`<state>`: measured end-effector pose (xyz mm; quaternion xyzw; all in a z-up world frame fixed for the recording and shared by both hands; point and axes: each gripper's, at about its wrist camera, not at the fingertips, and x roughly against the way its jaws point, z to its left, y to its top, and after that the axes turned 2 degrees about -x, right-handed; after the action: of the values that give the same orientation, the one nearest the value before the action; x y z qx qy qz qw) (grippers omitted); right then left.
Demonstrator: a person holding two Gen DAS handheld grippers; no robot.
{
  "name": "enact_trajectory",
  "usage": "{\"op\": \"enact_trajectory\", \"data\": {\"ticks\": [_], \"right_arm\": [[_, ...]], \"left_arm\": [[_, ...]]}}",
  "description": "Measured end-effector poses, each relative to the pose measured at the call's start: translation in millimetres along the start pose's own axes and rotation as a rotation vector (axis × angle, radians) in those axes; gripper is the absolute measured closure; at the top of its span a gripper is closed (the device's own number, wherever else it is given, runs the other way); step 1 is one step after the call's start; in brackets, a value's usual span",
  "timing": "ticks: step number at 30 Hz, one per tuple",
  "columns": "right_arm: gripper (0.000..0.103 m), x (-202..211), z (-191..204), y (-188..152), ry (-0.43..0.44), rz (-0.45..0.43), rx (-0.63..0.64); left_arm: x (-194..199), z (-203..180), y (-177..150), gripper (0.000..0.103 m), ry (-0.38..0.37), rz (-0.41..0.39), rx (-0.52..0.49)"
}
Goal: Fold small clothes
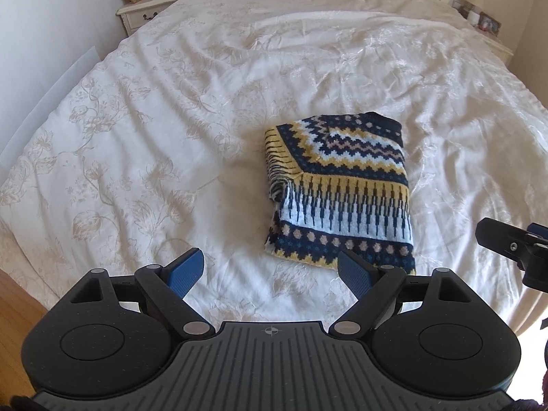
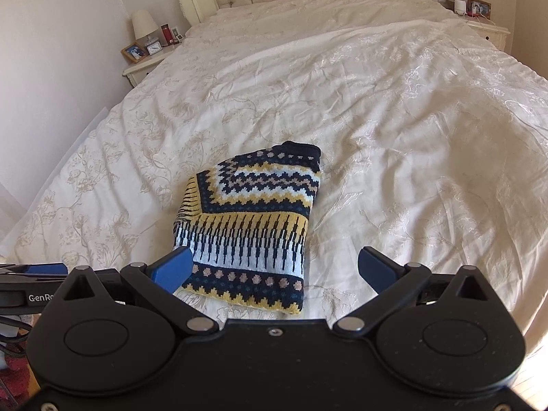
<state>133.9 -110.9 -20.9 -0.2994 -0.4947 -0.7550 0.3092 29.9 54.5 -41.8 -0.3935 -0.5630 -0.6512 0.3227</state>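
Left gripper [image 1: 270,270] spread wide, holding nothing. Right gripper [image 2: 274,267] likewise spread wide and empty. Folded patterned sweater [image 1: 339,191] flat on the bed cover [image 1: 154,137], just ahead of both, right of the left fingers and between the right ones.

Risk, judged: grabbing only the top layer and pulling the fold apart; snagging loose knit; pinching the cover along with it.

Hidden: under layers, sleeves. Right gripper barely visible at the left view's edge.

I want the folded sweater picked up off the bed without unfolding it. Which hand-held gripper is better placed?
Probably the right hand-held gripper: open, with the sweater lying largely between its fingers. The left hand-held gripper, also open, sits off its left edge.
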Motion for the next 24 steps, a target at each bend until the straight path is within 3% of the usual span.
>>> {"op": "enact_trajectory", "data": {"ticks": [24], "right_arm": [[0.001, -14, -3, 2, 0.020, 0.050, 0.006]], "left_arm": [[-11, -8, -3, 0.018, -0.022, 0.066, -0.017]]}}
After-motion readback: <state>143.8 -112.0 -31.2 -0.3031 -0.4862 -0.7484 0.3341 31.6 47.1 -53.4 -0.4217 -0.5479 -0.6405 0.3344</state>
